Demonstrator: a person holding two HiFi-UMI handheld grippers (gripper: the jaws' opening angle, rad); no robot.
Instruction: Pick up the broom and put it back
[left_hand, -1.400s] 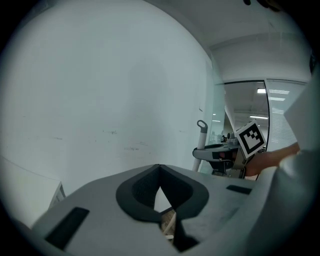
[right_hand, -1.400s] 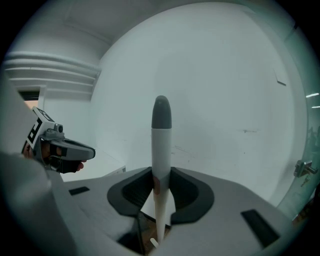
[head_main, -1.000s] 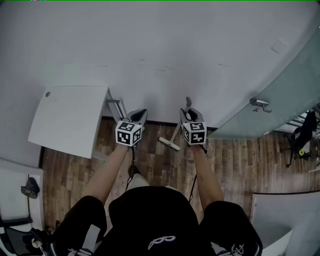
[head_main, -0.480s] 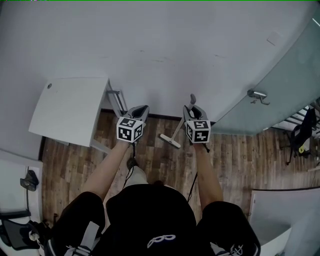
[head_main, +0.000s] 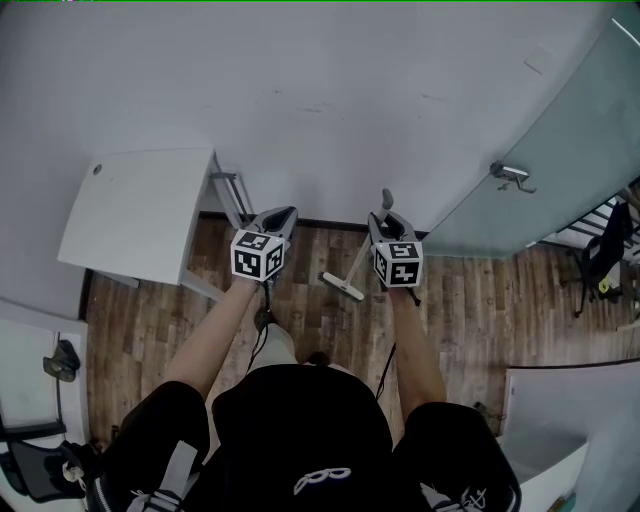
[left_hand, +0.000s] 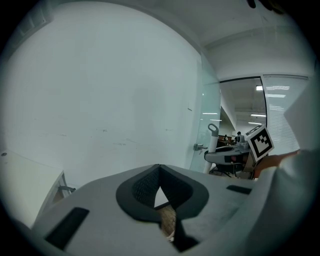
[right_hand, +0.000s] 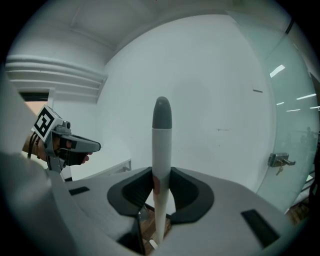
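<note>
Seen from above, I stand facing a plain white wall (head_main: 320, 90) with both arms stretched forward over a wooden floor (head_main: 330, 325). My right gripper (head_main: 385, 213) holds the broom (head_main: 354, 265). In the right gripper view its fingers (right_hand: 186, 192) are clamped on either side of the white handle, which stands upright between them and rises to a rounded grey cap (right_hand: 162, 114). From the head view the handle slants down and to the left from that grip. The pale broom head (head_main: 342, 287) hangs low by the foot of the wall, between my two hands, and I cannot tell whether it touches the floor.

My left gripper (head_main: 283, 213) is level with the right one and well apart from the broom. In the left gripper view its fingers (left_hand: 141, 187) are closed together at the tips with nothing held between them.

A white table (head_main: 140, 215) stands against the wall to my left, its near right corner just beside the left gripper. To my right a frosted glass door (head_main: 560, 170) with a metal handle (head_main: 510, 175) angles away from the wall
</note>
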